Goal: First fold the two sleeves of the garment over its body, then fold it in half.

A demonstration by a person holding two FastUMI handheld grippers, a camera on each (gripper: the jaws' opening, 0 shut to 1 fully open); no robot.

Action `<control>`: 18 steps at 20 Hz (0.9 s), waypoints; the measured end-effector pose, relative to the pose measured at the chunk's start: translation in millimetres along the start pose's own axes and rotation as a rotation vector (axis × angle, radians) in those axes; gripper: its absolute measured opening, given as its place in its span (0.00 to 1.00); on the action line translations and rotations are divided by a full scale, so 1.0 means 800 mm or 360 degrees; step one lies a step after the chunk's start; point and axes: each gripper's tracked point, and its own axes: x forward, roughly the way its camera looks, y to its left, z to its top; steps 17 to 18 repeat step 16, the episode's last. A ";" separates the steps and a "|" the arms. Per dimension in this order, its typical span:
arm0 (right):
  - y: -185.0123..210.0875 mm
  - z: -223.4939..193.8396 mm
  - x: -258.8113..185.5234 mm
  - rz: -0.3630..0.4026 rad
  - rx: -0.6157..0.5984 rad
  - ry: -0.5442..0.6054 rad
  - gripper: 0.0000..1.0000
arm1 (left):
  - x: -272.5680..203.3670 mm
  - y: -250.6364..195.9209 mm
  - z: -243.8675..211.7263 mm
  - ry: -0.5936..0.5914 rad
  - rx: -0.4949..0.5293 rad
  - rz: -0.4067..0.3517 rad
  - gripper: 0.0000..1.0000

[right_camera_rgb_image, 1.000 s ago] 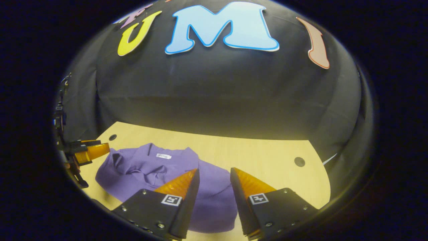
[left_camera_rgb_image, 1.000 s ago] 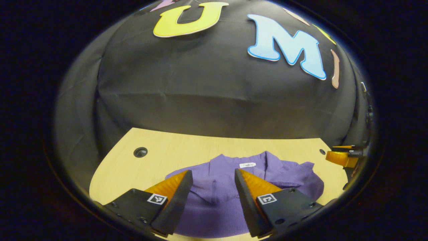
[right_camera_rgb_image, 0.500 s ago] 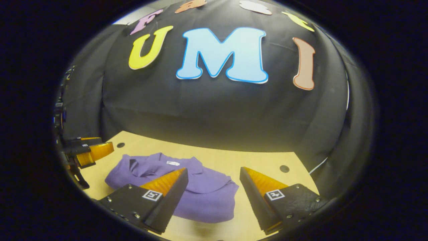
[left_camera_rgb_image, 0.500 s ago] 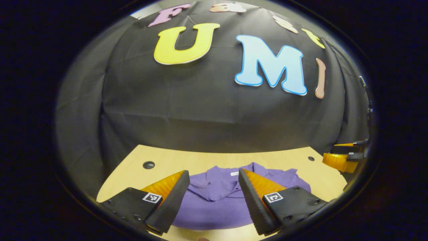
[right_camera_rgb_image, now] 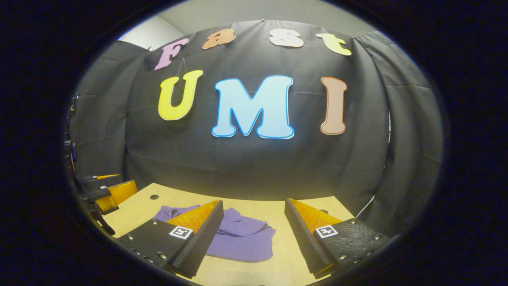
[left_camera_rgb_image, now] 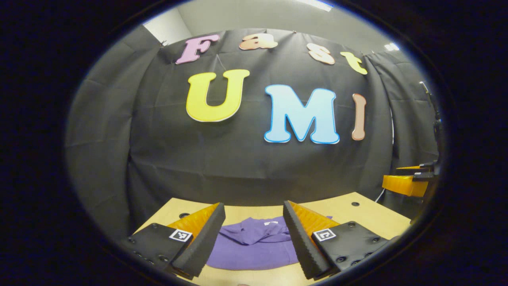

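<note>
Two pairs of jaws stand wide apart with nothing between them, both raised off the table. In the left gripper view the left gripper frames the purple garment, which lies folded into a compact bundle on the table, its collar and a small white label facing the far wall. In the right gripper view the right gripper sits farther to the side, so the garment shows left of centre, partly behind the near finger, with its folded edge toward the camera.

At the right edge of the left gripper view the other gripper shows, well apart from the garment; at the left edge of the right gripper view the left gripper shows, also clear of the cloth.

The table is light wood with round holes near its far corners. Black cloth hangs behind and around it as the booth's wall, and a pale ceiling shows above the cloth.
</note>
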 end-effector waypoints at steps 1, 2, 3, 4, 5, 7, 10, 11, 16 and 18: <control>-0.002 0.003 -0.010 -0.0007 -0.0012 -0.0016 0.96 | -0.008 -0.009 0.000 -0.0021 -0.0007 0.0004 0.93; -0.006 0.005 -0.023 -0.0006 -0.0027 -0.0034 0.96 | -0.026 -0.022 0.006 -0.0051 -0.0021 0.0012 0.93; -0.008 0.006 -0.031 -0.0002 -0.0034 -0.0044 0.96 | -0.034 -0.028 0.009 -0.0070 -0.0030 0.0016 0.92; -0.010 0.005 -0.037 0.0004 -0.0045 -0.0052 0.96 | -0.040 -0.033 0.012 -0.0083 -0.0037 0.0028 0.92; -0.011 0.007 -0.043 0.0011 -0.0057 -0.0064 0.96 | -0.049 -0.036 0.014 -0.0094 -0.0043 0.0045 0.92; -0.010 0.008 -0.038 0.0024 -0.0084 -0.0085 0.96 | -0.060 -0.040 0.017 -0.0117 -0.0055 0.0079 0.92; -0.011 0.011 -0.044 0.0051 -0.0127 -0.0123 0.96 | -0.078 -0.040 0.024 -0.0147 -0.0074 0.0141 0.92; -0.010 0.012 -0.045 0.0056 -0.0145 -0.0135 0.96 | -0.083 -0.040 0.024 -0.0149 -0.0080 0.0151 0.92; -0.007 0.014 -0.054 0.0111 -0.0212 -0.0160 0.96 | -0.094 -0.042 0.029 -0.0146 -0.0033 0.0193 0.92; -0.007 0.014 -0.054 0.0111 -0.0212 -0.0160 0.96 | -0.094 -0.042 0.029 -0.0146 -0.0033 0.0193 0.92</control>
